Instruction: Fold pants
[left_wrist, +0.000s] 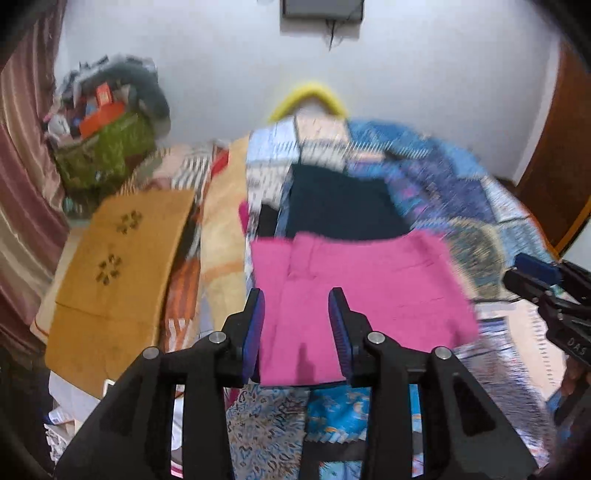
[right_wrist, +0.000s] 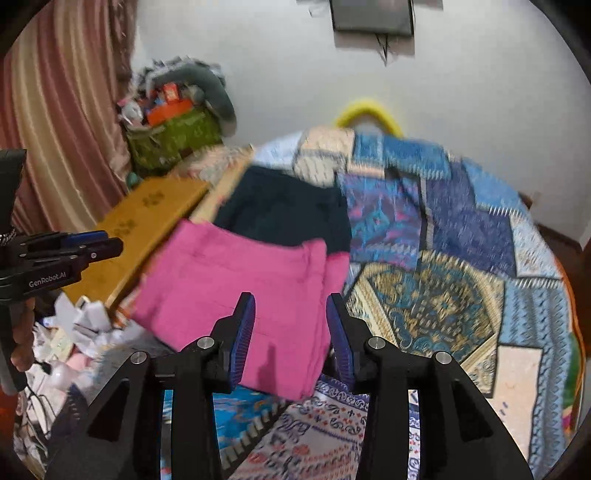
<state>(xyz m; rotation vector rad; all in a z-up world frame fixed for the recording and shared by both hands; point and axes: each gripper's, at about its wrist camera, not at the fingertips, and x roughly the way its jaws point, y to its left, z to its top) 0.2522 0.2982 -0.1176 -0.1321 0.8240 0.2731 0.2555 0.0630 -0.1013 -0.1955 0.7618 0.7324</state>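
Observation:
Pink pants (left_wrist: 362, 291) lie folded into a rough rectangle on the patchwork bedspread (left_wrist: 461, 192); they also show in the right wrist view (right_wrist: 236, 280). A dark folded garment (left_wrist: 343, 206) lies just behind them, seen too in the right wrist view (right_wrist: 284, 210). My left gripper (left_wrist: 297, 332) is open and empty above the pants' near left edge. My right gripper (right_wrist: 290, 336) is open and empty over their near right corner. The right gripper shows at the right edge of the left wrist view (left_wrist: 543, 284); the left gripper shows at the left of the right wrist view (right_wrist: 96, 243).
A brown cardboard box (left_wrist: 122, 266) lies left of the bed. A green basket (left_wrist: 107, 151) piled with clutter stands by the curtain (left_wrist: 26, 166). A yellow curved object (left_wrist: 310, 96) sits against the wall. Crumpled paper (right_wrist: 85, 325) lies on the floor at left.

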